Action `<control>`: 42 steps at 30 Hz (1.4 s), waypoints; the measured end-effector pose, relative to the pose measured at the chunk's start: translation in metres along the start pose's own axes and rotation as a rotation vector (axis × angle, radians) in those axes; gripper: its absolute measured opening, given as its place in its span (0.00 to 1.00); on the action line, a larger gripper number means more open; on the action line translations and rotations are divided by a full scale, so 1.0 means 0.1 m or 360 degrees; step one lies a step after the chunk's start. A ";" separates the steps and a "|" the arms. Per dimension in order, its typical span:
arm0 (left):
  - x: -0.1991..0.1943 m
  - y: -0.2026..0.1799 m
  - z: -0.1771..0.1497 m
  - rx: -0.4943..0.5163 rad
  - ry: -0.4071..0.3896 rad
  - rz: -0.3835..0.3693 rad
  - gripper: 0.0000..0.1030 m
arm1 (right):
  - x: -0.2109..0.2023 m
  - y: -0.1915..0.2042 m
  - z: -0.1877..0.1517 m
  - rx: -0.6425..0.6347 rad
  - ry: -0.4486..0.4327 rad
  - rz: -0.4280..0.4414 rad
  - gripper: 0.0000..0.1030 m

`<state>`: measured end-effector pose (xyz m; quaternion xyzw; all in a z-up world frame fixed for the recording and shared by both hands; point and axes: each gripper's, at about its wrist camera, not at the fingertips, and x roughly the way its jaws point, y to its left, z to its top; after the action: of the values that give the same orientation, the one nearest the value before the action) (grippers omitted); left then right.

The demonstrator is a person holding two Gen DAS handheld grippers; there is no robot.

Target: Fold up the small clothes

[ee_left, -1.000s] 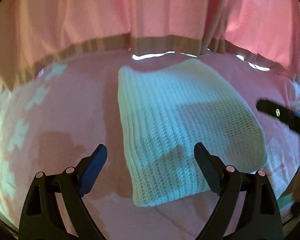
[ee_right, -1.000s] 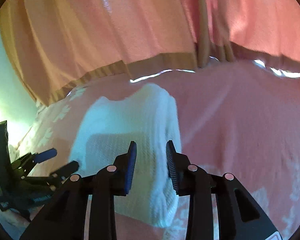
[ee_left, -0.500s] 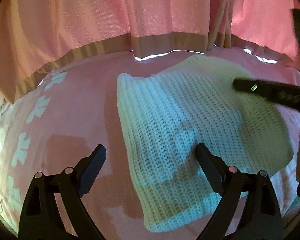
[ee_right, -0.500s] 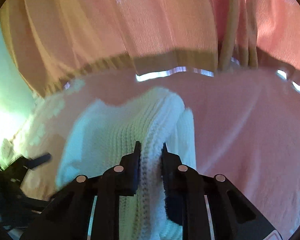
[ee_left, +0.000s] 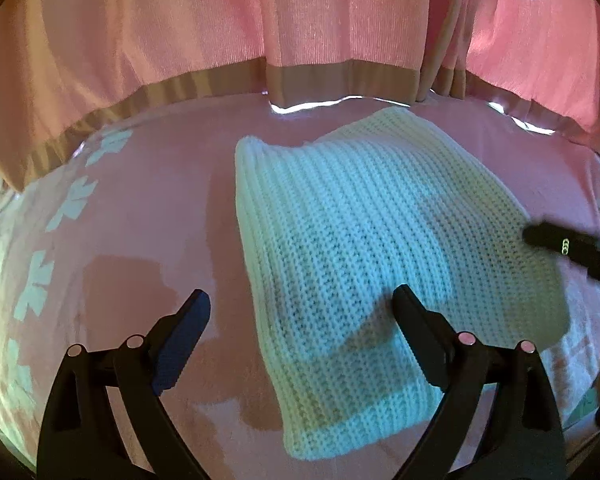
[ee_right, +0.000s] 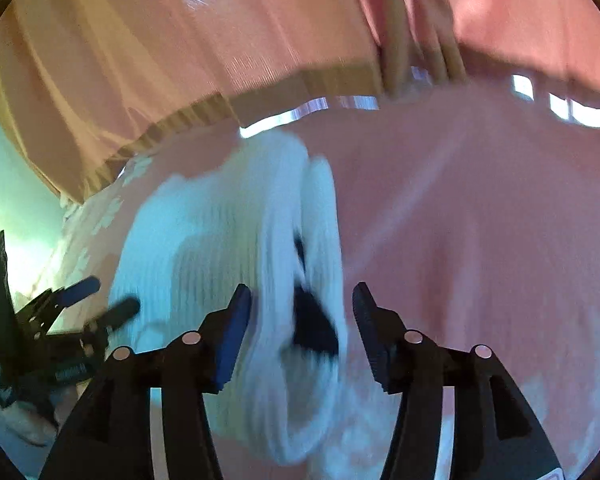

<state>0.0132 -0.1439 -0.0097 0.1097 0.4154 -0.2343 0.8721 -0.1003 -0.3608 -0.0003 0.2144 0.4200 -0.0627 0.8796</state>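
A white ribbed knit garment [ee_left: 380, 240] lies folded on the pink bed cover [ee_left: 148, 216]. My left gripper [ee_left: 300, 312] is open and empty, hovering over the garment's near left edge. My right gripper [ee_right: 300, 304] is open, its fingers straddling the garment's right folded edge [ee_right: 284, 264], which is blurred and bunched between them without being clamped. The right gripper's finger [ee_left: 568, 240] shows at the right of the left wrist view. The left gripper [ee_right: 68, 320] shows at the left of the right wrist view.
Pink curtains with a tan hem [ee_left: 340, 76] hang behind the bed. White floral prints [ee_left: 64, 208] mark the cover's left side. A pale wall [ee_right: 4, 184] lies to the left.
My right gripper, shut on the garment's right edge half a second ago, has opened and let it go. The garment has settled back. My left gripper stayed open and barely moved.
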 end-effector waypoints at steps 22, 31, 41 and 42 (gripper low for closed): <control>0.68 0.35 0.03 -0.0613 0.0292 -0.0591 0.96 | 0.66 -0.19 -0.10 0.0298 0.0130 0.0415 0.84; 0.59 0.29 0.17 -0.0541 0.0224 -0.0617 0.60 | 0.55 0.01 0.01 0.0191 0.0048 0.0433 0.42; 0.31 0.24 0.03 -0.0358 0.0296 -0.0653 0.58 | 0.19 0.16 -0.29 0.0190 0.0065 0.0385 0.47; 0.39 0.22 -0.03 -0.0353 0.0347 -0.0617 0.62 | 0.32 0.09 -0.39 0.0259 0.0133 0.0353 0.52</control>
<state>0.0436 -0.1366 -0.0422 -0.0439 0.5434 -0.3369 0.7676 -0.1051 -0.3343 -0.0431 0.3326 0.4235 0.0101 0.8426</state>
